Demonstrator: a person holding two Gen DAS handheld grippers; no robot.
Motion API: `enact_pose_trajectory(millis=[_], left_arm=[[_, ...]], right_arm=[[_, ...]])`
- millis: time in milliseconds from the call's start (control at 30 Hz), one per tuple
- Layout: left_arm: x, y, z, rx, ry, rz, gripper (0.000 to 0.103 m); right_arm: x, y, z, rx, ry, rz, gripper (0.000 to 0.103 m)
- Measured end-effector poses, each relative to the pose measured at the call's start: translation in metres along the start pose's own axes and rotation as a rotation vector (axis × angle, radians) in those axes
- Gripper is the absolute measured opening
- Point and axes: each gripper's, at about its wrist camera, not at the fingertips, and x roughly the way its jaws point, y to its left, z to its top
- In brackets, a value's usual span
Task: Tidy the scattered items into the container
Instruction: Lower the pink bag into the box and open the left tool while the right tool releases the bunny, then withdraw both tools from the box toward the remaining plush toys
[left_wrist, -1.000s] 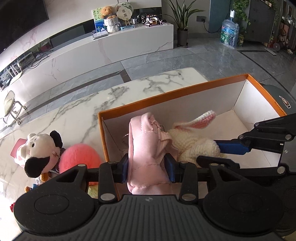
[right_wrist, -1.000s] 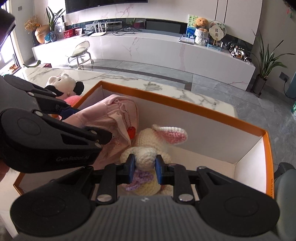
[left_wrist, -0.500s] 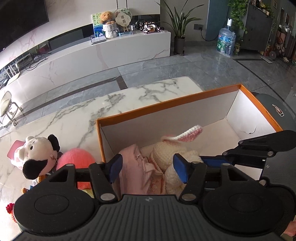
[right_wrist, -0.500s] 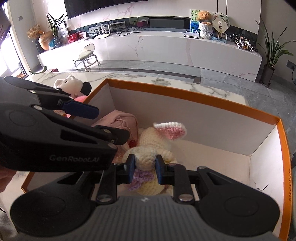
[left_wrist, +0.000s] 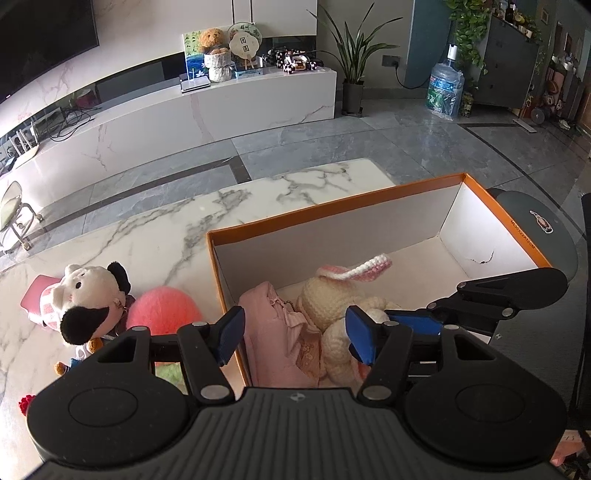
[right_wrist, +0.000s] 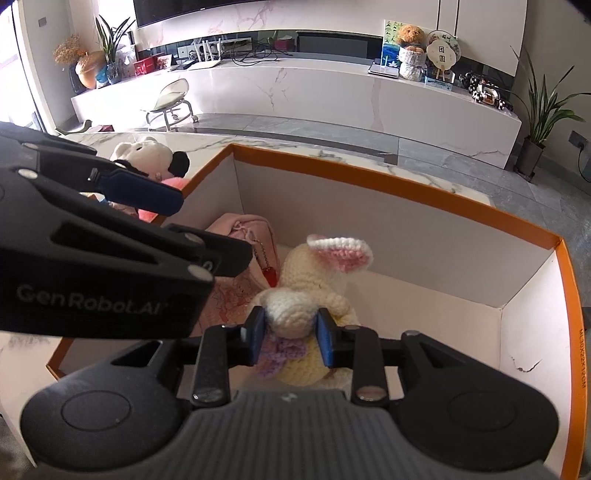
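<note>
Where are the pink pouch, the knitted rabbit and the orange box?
pink pouch (left_wrist: 275, 332), left wrist view, its front.
knitted rabbit (right_wrist: 314, 273), right wrist view, its head.
orange box (right_wrist: 388, 184), right wrist view, far rim.

Count: 1 orange-rimmed cardboard box on 1 marble table. In the box: 1 crocheted cream bunny, 1 pink pouch. On the table outside it: 1 black-and-white plush dog, 1 pink fuzzy ball. 2 grippers in view: left, right.
</note>
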Motion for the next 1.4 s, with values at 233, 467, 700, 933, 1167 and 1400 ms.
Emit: enact_pose_trajectory(millis=[233,467,700,933,1167,1400], left_arm=[[-0.014,0.006,-0.009,-0.010,-0.010,0.003,0.071],[-0.028,0.011,-0.019,-0.020,-0.020,0.008,0.071],[-0.043,0.017,-0.029,-0.028,-0.029,0.010,0.071],[-0.062,0.026,-0.042,-0.042,-0.051,0.003,0.071],[-0.084,0.039,-0.056,-0.071,-0.088,-0.008,0.071],[-0.108,0.058,-0.075,-0.107,-0.127,-0.003,0.071]], right_arm=[[-0.014,0.001,-0.004,0.004,-0.022,-0.044,0.050],[-0.030,0.009,-0.008,-0.001,-0.039,-0.070,0.060],[-0.049,0.020,-0.013,-0.005,-0.056,-0.097,0.066],[-0.073,0.033,-0.016,-0.008,-0.080,-0.146,0.068],[-0.096,0.051,-0.020,-0.004,-0.100,-0.200,0.068],[-0.119,0.083,-0.021,-0.026,-0.139,-0.220,0.069]])
